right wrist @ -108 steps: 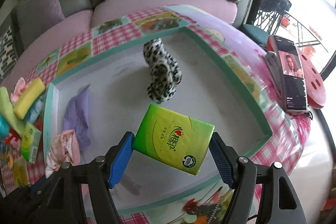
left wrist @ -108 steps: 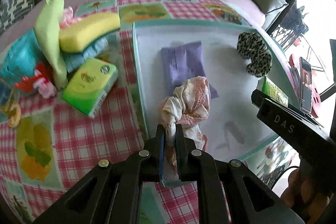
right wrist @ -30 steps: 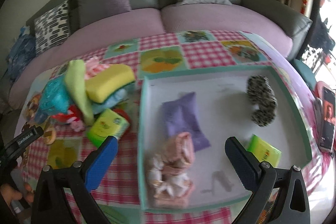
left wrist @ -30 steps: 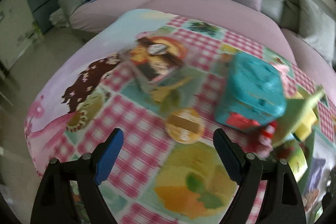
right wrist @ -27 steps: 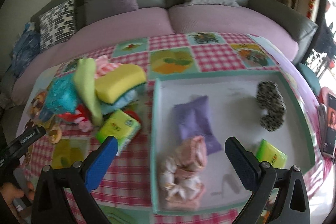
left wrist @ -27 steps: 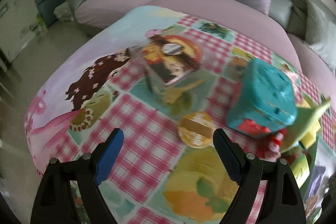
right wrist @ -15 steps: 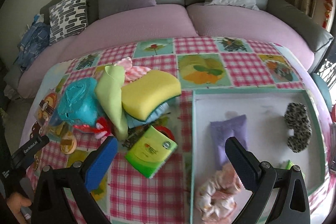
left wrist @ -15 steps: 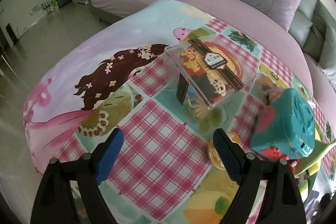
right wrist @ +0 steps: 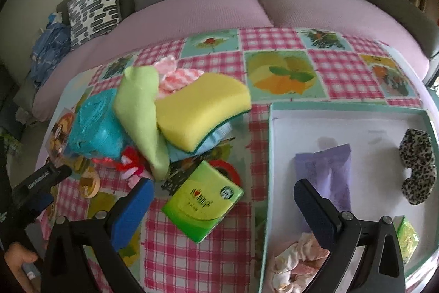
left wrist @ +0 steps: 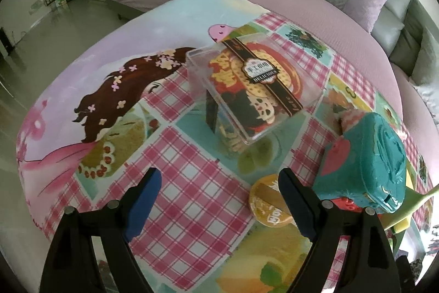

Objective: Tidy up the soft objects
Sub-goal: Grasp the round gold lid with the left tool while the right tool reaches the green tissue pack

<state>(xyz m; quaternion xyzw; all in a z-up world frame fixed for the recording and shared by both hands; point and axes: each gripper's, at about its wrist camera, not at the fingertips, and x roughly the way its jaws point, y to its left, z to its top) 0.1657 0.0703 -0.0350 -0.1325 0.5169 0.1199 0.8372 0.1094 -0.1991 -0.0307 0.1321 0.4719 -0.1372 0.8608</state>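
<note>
My right gripper [right wrist: 223, 206] is open and empty above a green tissue pack [right wrist: 202, 205] on the checked tablecloth. Behind it lies a pile: a yellow sponge [right wrist: 203, 111], a light green cloth [right wrist: 142, 111], a pink cloth [right wrist: 175, 76] and a teal bag [right wrist: 96, 125]. The white tray [right wrist: 274, 155] on the right holds a purple pack [right wrist: 326, 172], a leopard scrunchie [right wrist: 418, 166], a pink cloth [right wrist: 296, 262] and a second green pack [right wrist: 408, 238]. My left gripper [left wrist: 219, 199] is open and empty over the table's left end, near the teal bag [left wrist: 367, 164].
A clear plastic cookie box [left wrist: 252, 89] and a round yellow tin [left wrist: 270, 203] sit at the table's left end. The rounded table edge [left wrist: 27, 144] drops to the floor on the left. A pink and grey sofa [right wrist: 247, 4] with cushions runs behind the table.
Both grippers let go of their items in the tray and opened. My left gripper swung to the table's left end. My right gripper moved left from over the tray to over the green pack.
</note>
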